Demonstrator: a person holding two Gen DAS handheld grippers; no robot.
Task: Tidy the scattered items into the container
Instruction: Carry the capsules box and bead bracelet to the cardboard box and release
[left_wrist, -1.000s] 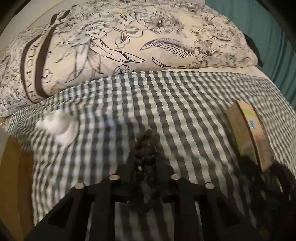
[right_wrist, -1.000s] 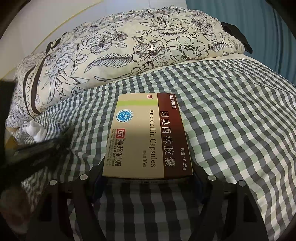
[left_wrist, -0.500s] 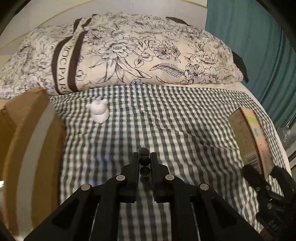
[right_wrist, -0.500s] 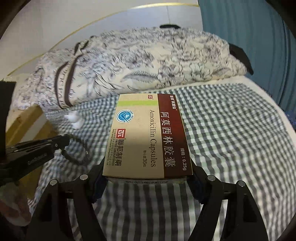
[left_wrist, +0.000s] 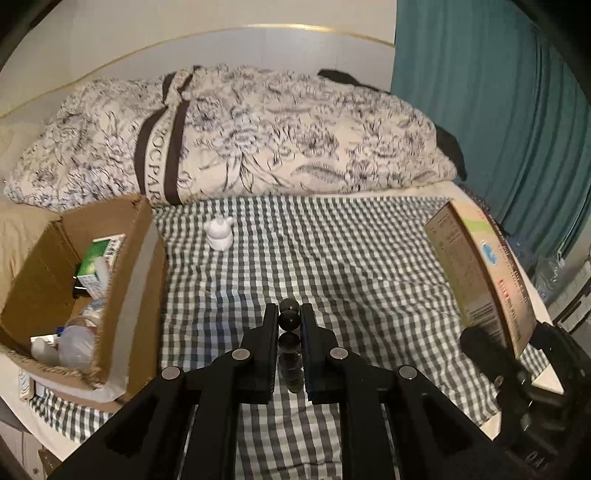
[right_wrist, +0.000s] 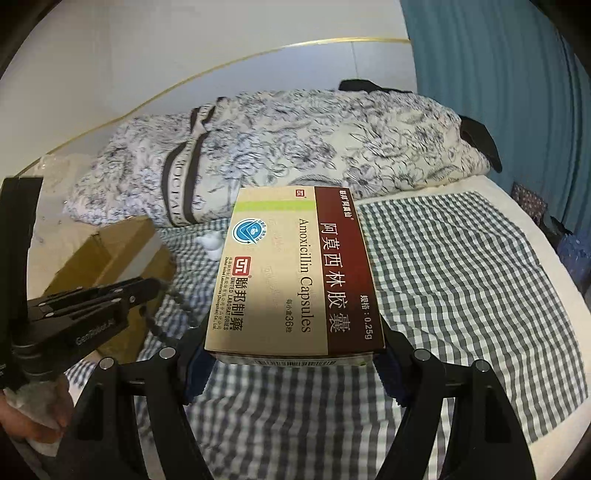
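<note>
My left gripper is shut on a string of dark beads, held above the checked bedcover; the beads hang down from it in the right wrist view. My right gripper is shut on an amoxicillin capsule box, lifted off the bed; the box also shows at the right of the left wrist view. An open cardboard box sits at the bed's left edge, to the left of the left gripper, with a green carton and plastic items inside. A small white figurine stands on the bedcover.
A folded floral quilt lies across the head of the bed. A teal curtain hangs on the right. The checked bedcover spans the middle. The bed's right edge drops off near bags on the floor.
Both grippers have risen and pulled back from the bed with their items. The cardboard box has come into view at the left. The beads now hang free.
</note>
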